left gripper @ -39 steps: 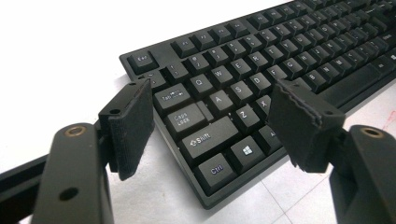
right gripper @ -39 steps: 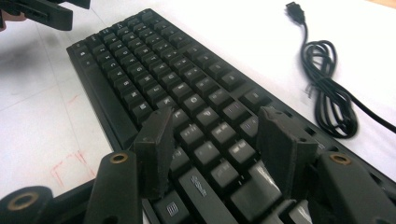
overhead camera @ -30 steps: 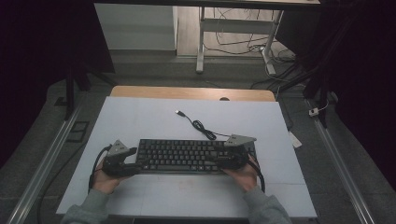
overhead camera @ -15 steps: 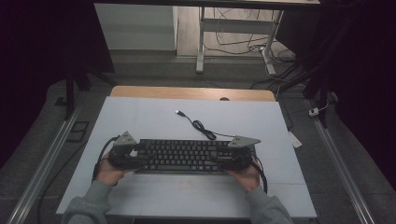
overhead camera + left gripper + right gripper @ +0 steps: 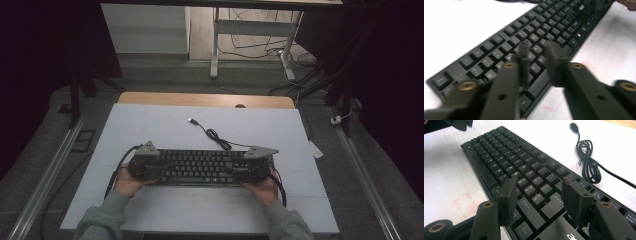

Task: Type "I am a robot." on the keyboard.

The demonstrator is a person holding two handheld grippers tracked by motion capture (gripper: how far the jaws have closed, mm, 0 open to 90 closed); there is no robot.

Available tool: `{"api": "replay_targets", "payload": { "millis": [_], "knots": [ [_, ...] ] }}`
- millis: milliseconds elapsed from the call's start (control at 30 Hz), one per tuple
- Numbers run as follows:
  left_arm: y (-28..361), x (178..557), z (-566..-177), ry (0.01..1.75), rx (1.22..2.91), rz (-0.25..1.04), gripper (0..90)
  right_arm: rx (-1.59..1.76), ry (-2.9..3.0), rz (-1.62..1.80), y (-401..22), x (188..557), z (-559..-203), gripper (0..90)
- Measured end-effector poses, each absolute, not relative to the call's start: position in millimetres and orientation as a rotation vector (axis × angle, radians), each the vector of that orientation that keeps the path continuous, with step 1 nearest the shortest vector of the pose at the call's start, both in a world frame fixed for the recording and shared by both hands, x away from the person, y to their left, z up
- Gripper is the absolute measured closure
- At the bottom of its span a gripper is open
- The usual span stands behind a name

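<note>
Since a second ago my left gripper (image 5: 155,168) has slid inward over the left end of the keyboard, and its jaws have just been closing. I see a wide pale blue-white tabletop (image 5: 165,130) with a wooden strip along its far edge. Near its front lies the flat black plastic keyboard (image 5: 202,166), lengthwise across me. Its thin black cable (image 5: 218,138) coils behind it, ending in a plug (image 5: 191,120). In the left gripper view the jaws stand narrowly apart above the keys, holding nothing. My right gripper (image 5: 239,172) sits at the keyboard's right end, jaws wide apart over the keys, gripping nothing I can see.
</note>
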State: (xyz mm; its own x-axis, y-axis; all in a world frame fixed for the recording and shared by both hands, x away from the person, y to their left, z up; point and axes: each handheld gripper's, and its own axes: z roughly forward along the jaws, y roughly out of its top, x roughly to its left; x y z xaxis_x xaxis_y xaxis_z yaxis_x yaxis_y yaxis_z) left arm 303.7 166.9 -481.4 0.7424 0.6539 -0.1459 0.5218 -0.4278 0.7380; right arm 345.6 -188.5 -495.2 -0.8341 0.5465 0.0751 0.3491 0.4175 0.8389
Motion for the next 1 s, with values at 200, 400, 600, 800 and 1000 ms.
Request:
{"api": "replay_targets", "payload": {
  "millis": [200, 400, 600, 800, 1000],
  "knots": [
    [153, 303, -495, 0.849, 2.188, 0.171, 88.7, 0.798, 2.457, 1.374, -190, 346, -495, 46.8],
    [145, 304, -503, 0.832, 2.234, 0.164, 88.7, 0.798, 2.462, 1.363, -189, 347, -496, 46.9],
    [140, 304, -507, 0.829, 2.252, 0.158, 88.6, 0.800, 2.463, 1.359, -190, 347, -497, 46.9],
    [137, 305, -511, 0.834, 2.271, 0.150, 88.6, 0.802, 2.463, 1.354, -190, 347, -497, 46.8],
    [134, 305, -513, 0.835, 2.293, 0.154, 88.6, 0.802, 2.463, 1.350, -190, 347, -498, 46.8]
  ]
}}
